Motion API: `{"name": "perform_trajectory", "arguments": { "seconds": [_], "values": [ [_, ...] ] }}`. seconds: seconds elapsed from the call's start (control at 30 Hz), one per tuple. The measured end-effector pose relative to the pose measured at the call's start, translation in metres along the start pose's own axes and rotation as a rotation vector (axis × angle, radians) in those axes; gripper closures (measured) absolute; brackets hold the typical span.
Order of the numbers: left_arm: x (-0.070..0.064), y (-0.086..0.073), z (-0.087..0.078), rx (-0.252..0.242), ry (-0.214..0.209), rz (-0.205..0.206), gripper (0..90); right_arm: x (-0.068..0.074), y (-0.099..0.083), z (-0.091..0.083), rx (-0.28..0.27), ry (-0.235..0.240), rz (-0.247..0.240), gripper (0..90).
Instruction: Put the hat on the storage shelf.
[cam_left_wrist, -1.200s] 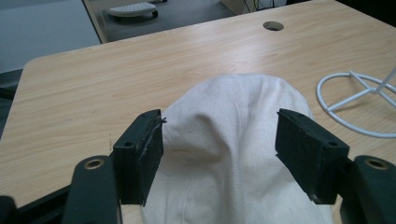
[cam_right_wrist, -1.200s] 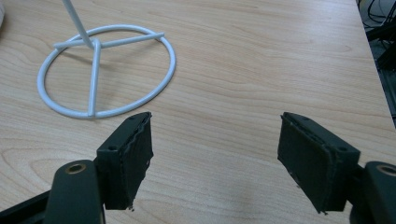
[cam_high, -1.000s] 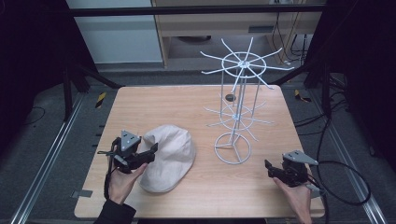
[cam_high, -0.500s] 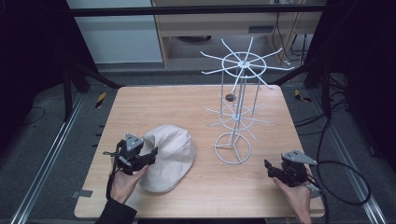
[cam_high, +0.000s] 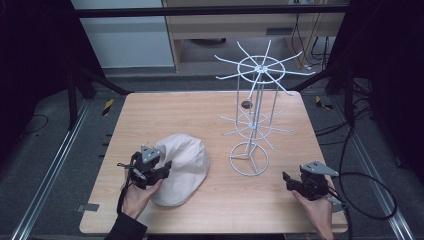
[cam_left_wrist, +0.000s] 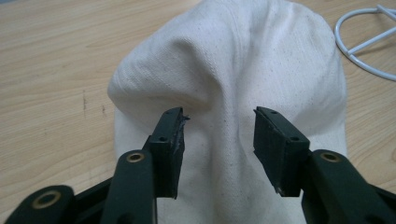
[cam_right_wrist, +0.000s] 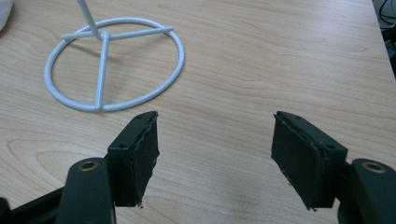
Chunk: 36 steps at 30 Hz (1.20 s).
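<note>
My left gripper (cam_left_wrist: 217, 140) has its jaws spread over a raised fold of the white cap (cam_left_wrist: 233, 70), which lies lower left of centre on the table (cam_high: 150, 115). My right gripper (cam_right_wrist: 215, 154) gapes wide over bare wood, the white wire rack (cam_right_wrist: 114, 65) at upper left.

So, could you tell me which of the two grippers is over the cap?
The left gripper, jaws open above the cream cap; the right gripper hangs over bare table.

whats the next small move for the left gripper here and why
Probably close the left gripper on the cap. Its fingers stand open with a raised fold of the white fabric between them, so closing should pinch it for a lift toward the wire rack.
</note>
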<state>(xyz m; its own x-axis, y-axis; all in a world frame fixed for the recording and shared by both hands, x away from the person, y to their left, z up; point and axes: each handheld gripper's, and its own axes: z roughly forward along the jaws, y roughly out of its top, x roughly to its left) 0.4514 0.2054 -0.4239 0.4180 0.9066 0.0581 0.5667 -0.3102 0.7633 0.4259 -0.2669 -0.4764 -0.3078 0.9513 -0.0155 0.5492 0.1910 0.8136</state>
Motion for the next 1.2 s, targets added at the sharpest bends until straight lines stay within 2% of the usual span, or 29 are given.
{"name": "perform_trajectory", "arguments": {
  "seconds": [0.17,0.33,0.47,0.63,0.8,1.0,1.1,1.2],
  "values": [
    [-0.001,-0.004,0.008,0.039,-0.015,-0.011,58.3,0.0,0.0,0.0,0.003,0.004,0.003,32.2],
    [-0.001,-0.004,0.012,0.057,-0.027,-0.011,62.6,-0.001,0.0,0.0,0.003,0.007,0.004,32.3],
    [-0.002,-0.004,0.015,0.071,-0.038,-0.013,70.6,-0.001,0.0,0.0,0.003,0.012,0.009,32.5],
    [0.0,-0.004,0.015,0.066,-0.047,-0.032,81.7,-0.001,-0.001,0.001,0.005,0.014,0.008,32.4],
    [0.003,-0.004,0.015,0.067,-0.062,-0.045,86.1,-0.001,-0.001,0.001,0.006,0.016,0.006,32.5],
    [0.006,-0.002,0.012,0.049,-0.072,-0.052,87.4,-0.002,-0.002,0.002,0.006,0.019,0.004,32.7],
    [0.009,-0.001,0.005,0.014,-0.077,-0.057,87.6,-0.002,-0.002,0.002,0.006,0.022,0.004,33.0],
    [0.01,0.0,0.001,0.0,-0.079,-0.06,87.8,-0.002,-0.002,0.002,0.006,0.023,0.003,33.1]
  ]
}}
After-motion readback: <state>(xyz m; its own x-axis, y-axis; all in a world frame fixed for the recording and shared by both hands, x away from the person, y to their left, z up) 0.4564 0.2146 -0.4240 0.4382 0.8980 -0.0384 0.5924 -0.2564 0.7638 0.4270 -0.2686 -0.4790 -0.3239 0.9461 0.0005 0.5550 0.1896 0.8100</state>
